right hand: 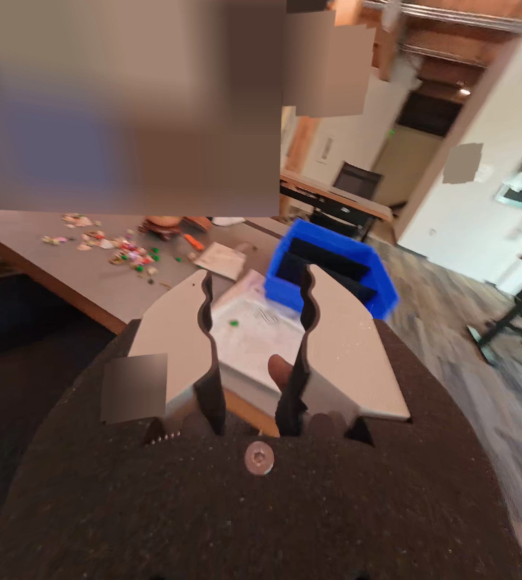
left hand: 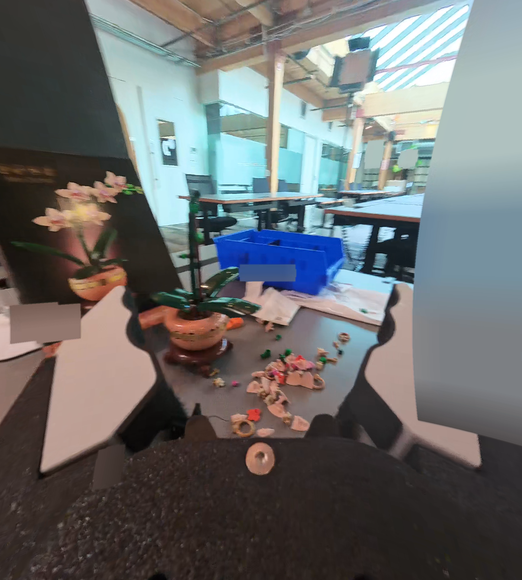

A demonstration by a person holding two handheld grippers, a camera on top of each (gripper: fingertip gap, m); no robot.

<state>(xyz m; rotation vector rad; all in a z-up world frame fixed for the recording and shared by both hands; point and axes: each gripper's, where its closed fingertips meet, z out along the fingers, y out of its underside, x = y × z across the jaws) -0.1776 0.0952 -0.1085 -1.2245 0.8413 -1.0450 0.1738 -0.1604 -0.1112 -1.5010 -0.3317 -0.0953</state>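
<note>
My left gripper [left hand: 261, 295] is wide open and empty, held above a grey table [left hand: 331, 351]. Between its fingers stands a toy-brick orchid plant with green leaves in a pink pot [left hand: 195, 329] on a dark brown base. A scatter of small pink, white, green and red pieces [left hand: 284, 373] lies right of the pot. My right gripper [right hand: 258, 271] is open and empty, over white plastic bags [right hand: 253, 339] near the table edge. A blue bin [right hand: 281, 285] is just beyond its tips. A person's fingertip [right hand: 280, 373] shows by the right finger.
The blue bin [left hand: 278, 254] with black dividers stands at the back. A dark box with an orchid picture [left hand: 74, 226] leans at the left. White bags [left hand: 341, 301] and an orange tool [left hand: 234, 323] lie near the pot. Other tables and chairs [right hand: 360, 185] stand beyond.
</note>
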